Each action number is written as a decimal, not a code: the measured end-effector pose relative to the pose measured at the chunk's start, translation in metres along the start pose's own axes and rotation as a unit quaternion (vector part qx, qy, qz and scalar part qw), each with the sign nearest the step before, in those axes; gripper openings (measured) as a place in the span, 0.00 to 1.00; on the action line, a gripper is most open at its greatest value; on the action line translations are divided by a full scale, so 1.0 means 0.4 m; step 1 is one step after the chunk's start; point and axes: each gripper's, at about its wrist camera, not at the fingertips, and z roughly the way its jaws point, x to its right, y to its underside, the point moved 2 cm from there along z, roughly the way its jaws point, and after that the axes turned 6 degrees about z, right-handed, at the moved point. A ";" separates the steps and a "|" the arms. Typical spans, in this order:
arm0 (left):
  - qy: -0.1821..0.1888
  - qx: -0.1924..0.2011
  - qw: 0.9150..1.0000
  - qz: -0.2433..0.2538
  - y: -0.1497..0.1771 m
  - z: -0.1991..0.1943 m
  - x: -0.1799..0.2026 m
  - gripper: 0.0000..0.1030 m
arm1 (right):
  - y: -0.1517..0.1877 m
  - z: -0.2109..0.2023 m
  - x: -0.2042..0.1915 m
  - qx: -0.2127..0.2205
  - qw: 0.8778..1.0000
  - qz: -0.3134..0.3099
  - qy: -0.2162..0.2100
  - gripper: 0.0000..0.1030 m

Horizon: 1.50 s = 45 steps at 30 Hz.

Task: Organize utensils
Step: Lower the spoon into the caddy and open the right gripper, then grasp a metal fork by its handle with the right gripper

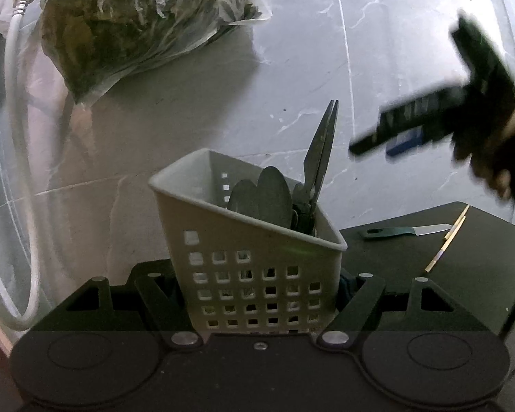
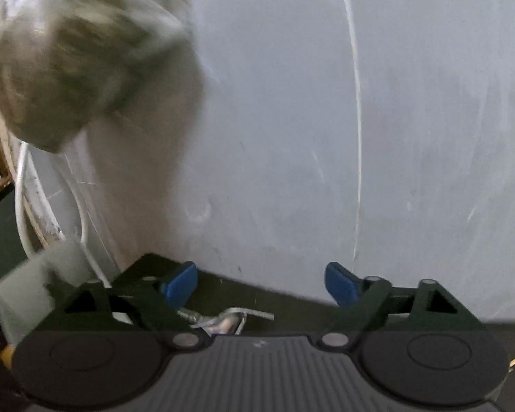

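white basket [image 1: 257, 274] hides the left gripper [image 1: 261, 295] clamping it; blurred right gripper [image 2: 261, 285] gapes wide, empty.

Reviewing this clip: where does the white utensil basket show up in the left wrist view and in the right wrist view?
Left wrist: the white utensil basket sits at lower centre, held between the left tool's fingers, scissors standing in it.
Right wrist: a blurred pale block at the lower left edge is probably the basket; not certain.
Shared landmark: the plastic bag of greens at upper left against the marble wall.
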 end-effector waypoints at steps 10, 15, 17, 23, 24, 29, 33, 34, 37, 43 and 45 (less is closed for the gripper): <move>-0.040 -0.023 0.999 0.004 -0.016 0.011 0.032 0.77 | 0.090 0.192 0.105 -0.052 0.997 -0.015 -0.051 1.00; -0.060 -0.025 0.998 0.005 -0.019 0.018 0.046 0.78 | 0.088 0.219 0.098 -0.073 0.991 -0.094 -0.061 1.00; -0.066 -0.023 0.998 0.005 -0.019 0.020 0.052 0.78 | 0.087 0.226 0.096 -0.079 0.988 -0.123 -0.056 1.00; -0.078 -0.017 0.997 0.006 -0.010 0.015 0.064 0.78 | 0.067 0.250 0.083 -0.091 0.980 -0.165 -0.065 0.98; -0.080 -0.016 0.997 0.006 -0.005 0.010 0.066 0.78 | 0.065 0.250 0.082 -0.093 0.979 -0.170 -0.067 0.98; -0.082 -0.012 0.997 0.009 -0.001 0.005 0.070 0.78 | 0.065 0.265 0.077 -0.106 0.971 -0.199 -0.075 0.92; -0.082 -0.012 0.997 0.010 -0.001 0.006 0.070 0.78 | 0.073 0.278 0.071 -0.116 0.966 -0.214 -0.084 0.79; -0.082 -0.012 0.997 0.011 -0.001 0.006 0.069 0.78 | 0.075 0.279 0.070 -0.117 0.965 -0.217 -0.086 0.77; -0.082 -0.013 0.997 0.010 -0.002 0.008 0.067 0.78 | 0.074 0.276 0.072 -0.114 0.965 -0.218 -0.095 0.67; -0.082 -0.013 0.997 0.010 -0.003 0.008 0.066 0.78 | 0.070 0.276 0.076 -0.116 0.965 -0.212 -0.105 0.19; -0.082 -0.013 0.997 0.011 -0.003 0.008 0.066 0.78 | 0.070 0.269 0.084 -0.114 0.966 -0.206 -0.104 0.10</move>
